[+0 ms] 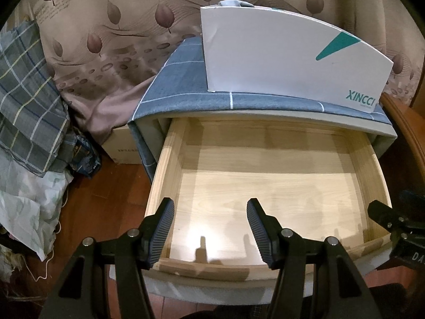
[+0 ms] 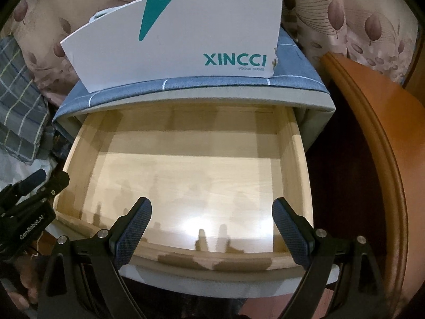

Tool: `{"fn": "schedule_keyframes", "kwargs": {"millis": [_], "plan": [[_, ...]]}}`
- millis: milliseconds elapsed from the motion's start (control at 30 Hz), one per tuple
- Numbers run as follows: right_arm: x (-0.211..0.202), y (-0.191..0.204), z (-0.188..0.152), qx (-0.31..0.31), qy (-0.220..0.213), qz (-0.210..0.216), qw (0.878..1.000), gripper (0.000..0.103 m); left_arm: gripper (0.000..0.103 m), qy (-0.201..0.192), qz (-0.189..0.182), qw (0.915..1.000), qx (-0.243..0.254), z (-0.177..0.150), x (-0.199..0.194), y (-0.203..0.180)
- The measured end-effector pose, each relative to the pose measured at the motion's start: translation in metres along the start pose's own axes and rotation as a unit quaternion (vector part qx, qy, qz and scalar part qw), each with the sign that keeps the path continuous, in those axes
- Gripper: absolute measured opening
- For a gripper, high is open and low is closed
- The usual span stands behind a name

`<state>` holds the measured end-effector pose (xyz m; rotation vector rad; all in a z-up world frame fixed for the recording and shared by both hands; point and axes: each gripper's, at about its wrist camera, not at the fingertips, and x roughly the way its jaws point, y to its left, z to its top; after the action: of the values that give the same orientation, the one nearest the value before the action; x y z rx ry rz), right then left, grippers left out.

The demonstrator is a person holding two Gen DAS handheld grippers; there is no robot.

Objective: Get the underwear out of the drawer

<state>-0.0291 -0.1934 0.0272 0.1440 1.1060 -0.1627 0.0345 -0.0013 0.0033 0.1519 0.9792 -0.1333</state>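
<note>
The light wooden drawer (image 1: 170, 159) is pulled out from a nightstand topped with blue checked cloth (image 1: 186, 98). Its floor is bare; no underwear shows inside it in either view. A bit of pale grey-blue cloth (image 1: 233, 2) pokes over the top of the white XINCCI box (image 1: 279, 61) on the nightstand. My left gripper (image 1: 209, 207) is open and empty above the drawer's front edge. My right gripper (image 2: 211, 207) is open and empty above the drawer's (image 2: 300, 159) front. Each gripper shows at the edge of the other's view.
A leaf-patterned curtain (image 1: 106, 40) hangs behind. Plaid fabric (image 1: 26, 106) and crumpled bags (image 1: 29, 207) pile up on the left, by a cardboard box (image 1: 122, 146). An orange wooden furniture edge (image 2: 372, 133) stands at the right. The floor is red wood.
</note>
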Motion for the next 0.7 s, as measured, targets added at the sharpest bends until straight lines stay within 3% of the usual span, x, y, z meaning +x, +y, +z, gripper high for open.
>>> {"fn": "schedule_keyframes", "kwargs": {"millis": [700], "plan": [[0.0083,0.0062,-0.0035,-0.011,0.024,-0.016,1.0,0.091,0.058,-0.004,0.004,1.0,0.005,0.0004,-0.0039,-0.0016]]}}
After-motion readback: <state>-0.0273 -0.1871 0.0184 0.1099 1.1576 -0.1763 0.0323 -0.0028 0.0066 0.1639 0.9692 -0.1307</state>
